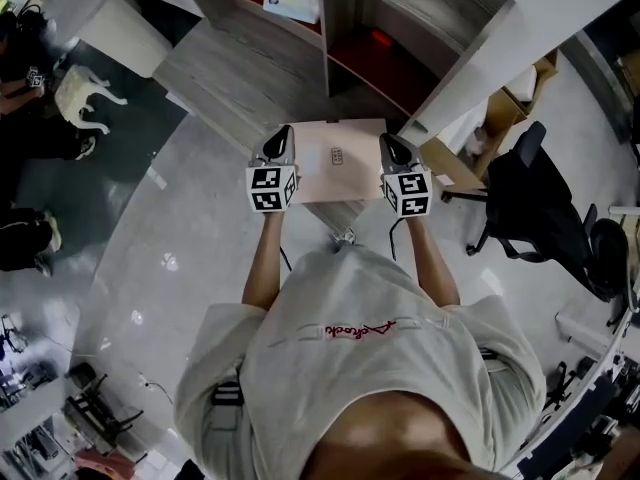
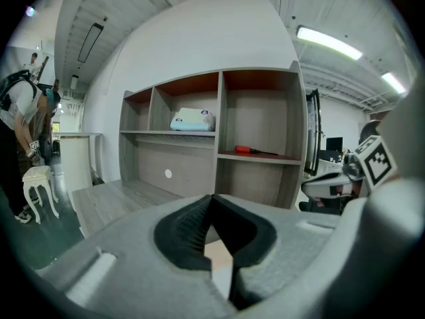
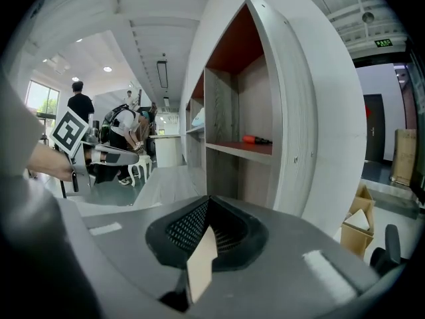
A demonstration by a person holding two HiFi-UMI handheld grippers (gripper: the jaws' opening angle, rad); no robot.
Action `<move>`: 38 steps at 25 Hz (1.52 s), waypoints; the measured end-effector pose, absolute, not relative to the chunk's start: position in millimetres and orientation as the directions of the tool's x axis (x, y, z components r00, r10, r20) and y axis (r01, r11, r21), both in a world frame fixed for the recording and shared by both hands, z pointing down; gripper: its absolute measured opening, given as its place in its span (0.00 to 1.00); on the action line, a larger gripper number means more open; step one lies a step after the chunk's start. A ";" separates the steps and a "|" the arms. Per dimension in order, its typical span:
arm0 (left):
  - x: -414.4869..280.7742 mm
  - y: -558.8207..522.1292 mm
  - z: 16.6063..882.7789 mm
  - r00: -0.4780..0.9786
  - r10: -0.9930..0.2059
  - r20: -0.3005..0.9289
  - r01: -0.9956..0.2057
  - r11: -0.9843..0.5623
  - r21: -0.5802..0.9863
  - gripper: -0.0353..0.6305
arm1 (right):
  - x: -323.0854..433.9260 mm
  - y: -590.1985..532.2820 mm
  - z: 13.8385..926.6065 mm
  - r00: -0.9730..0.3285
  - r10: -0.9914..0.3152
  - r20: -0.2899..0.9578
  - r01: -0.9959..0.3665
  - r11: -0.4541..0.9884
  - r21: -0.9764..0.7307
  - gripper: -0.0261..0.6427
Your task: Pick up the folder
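a: where is the folder (image 1: 338,158) right now?

b: in the air, lying flat in front of the person's chest, between the two grippers. nothing supports it from below; under it is only grey floor (image 1: 180,268), on the near side of the shelf unit (image 1: 430,38).

a: and the grip?

b: the left gripper (image 1: 284,140) is clamped on the folder's left edge, the right gripper (image 1: 392,146) on its right edge. each gripper view shows a pale corner of card pinched between dark ribbed pads, with no gap.

a: so which step is this?

b: i'd say the pick-up itself looks done. the folder is off every surface and carried level by both sides, so the task reads as close to finished, in a hold or carry.

a: what does the next move call for?

b: probably keeping both grippers squeezed and level with each other, since thin card held by two edges may sag or twist if one hand drops or drifts. the shelf unit stands just beyond it, with a red-handled screwdriver (image 2: 254,151) on a far shelf, so any move forward needs room at that front edge.
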State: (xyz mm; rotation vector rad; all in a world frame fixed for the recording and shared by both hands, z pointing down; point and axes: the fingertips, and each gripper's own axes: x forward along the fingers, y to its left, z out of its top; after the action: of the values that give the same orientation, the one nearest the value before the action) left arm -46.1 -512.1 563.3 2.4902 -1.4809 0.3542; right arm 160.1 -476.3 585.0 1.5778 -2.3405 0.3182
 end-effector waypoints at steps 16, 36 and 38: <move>-79.0 -500.8 633.7 0.445 -0.780 0.440 -0.889 -0.442 0.116 0.06 | 162.5 -461.1 653.2 -0.300 -0.815 0.496 -0.945 0.323 -0.039 0.05; -99.1 -471.5 712.3 0.425 -0.709 0.563 -0.903 -0.377 0.205 0.19 | 178.2 -430.3 724.4 -0.263 -0.763 0.591 -0.964 0.188 -0.187 0.23; -98.9 -469.2 720.6 0.430 -0.694 0.578 -0.901 -0.369 0.226 0.29 | 175.3 -430.7 731.4 -0.280 -0.752 0.597 -0.959 0.185 -0.217 0.35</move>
State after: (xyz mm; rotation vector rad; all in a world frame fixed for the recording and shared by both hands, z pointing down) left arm -98.9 -469.2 720.6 2.1737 -1.3425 0.5336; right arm 175.3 -430.7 731.4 1.6140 -2.1110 0.8016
